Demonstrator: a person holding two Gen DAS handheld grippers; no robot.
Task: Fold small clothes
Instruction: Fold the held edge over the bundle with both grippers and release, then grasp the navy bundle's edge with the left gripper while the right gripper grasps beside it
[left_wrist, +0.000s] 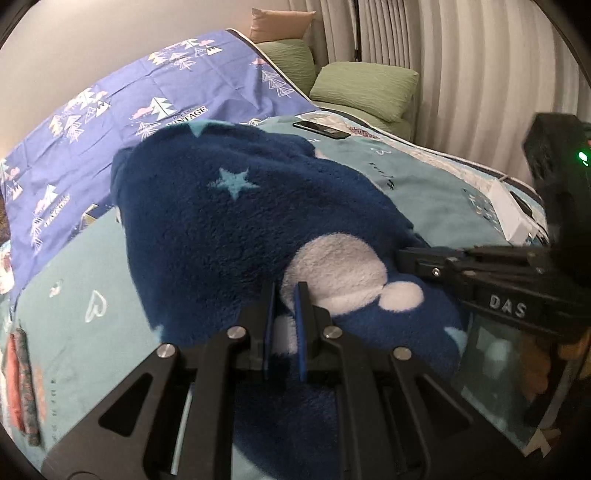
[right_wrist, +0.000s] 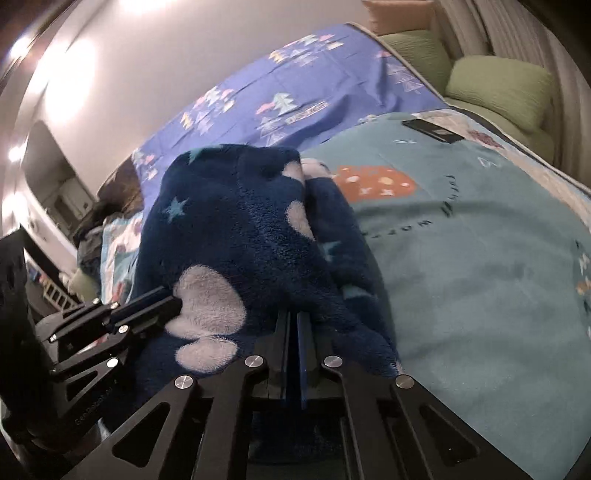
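We are working on a dark blue fleece garment (left_wrist: 221, 221) with pale stars and white cloud patches, which is lying bunched in a soft heap on the teal bedspread (left_wrist: 436, 199), nearer to us than the black phone (left_wrist: 321, 129) and just in front of the purple sheet (left_wrist: 110, 110). Our left gripper (left_wrist: 286, 317) is pinching the fleece beside a white cloud patch, its blue pads drawn almost together with a fold of pile between them. Our right gripper (right_wrist: 295, 339) is pressing its pads flat against each other at the near edge of the garment; the fleece is bulging up right at the tips, so we judge it is clamping a thin edge, though the cloth between the pads is hard to make out. Each gripper is showing in the other's view, close beside the garment, so both are gripping the near side a short way apart. We judge the step in hand is taking hold of the heap to spread it out before any fold. The next move is calling for lifting both grips together and drawing them apart, keeping hold so the thick fleece is opening flat on the bedspread rather than slipping free
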